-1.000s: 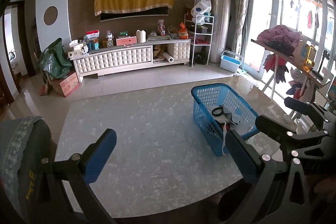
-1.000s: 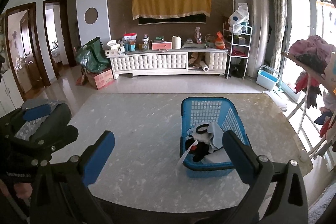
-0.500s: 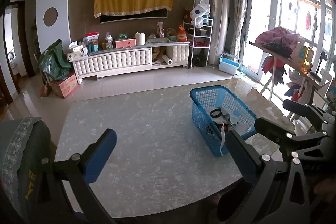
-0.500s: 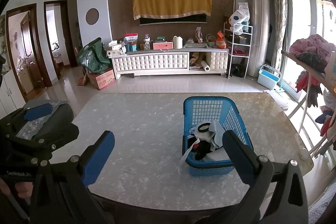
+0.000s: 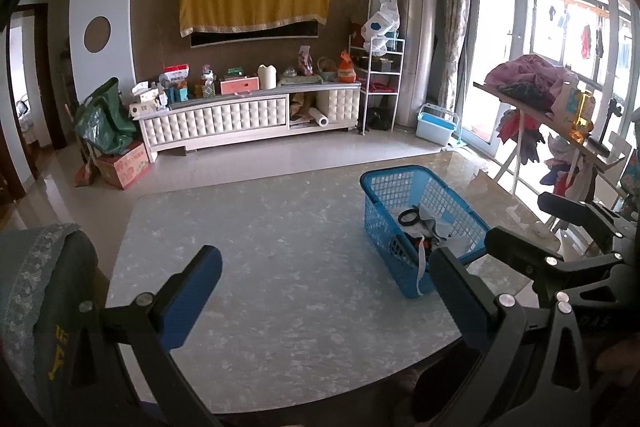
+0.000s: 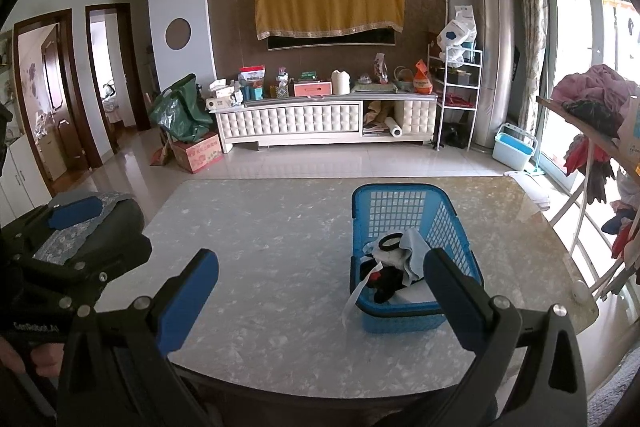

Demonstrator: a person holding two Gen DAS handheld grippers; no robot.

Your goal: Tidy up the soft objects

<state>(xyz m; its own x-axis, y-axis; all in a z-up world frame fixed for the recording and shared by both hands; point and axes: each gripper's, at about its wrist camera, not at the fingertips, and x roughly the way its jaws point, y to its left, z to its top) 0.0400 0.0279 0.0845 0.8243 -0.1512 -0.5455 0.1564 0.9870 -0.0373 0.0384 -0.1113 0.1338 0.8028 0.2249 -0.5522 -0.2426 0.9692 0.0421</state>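
Right wrist view: blue basket on marble tabletop, right side, holding dark and white soft items; a white strap hangs over its near rim. Right tongs and left tongs both released, empty. Left wrist view alone shows the right tongs' far side.

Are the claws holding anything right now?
No. The left claw and right claw are both open and empty; the soft things lie in the blue basket.

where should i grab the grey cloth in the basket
Probably pinch the raised fold of the grey cloth, coming from above with the right gripper. It lies on top of the pile, near the basket's close end, and the tall walls block a sideways approach.
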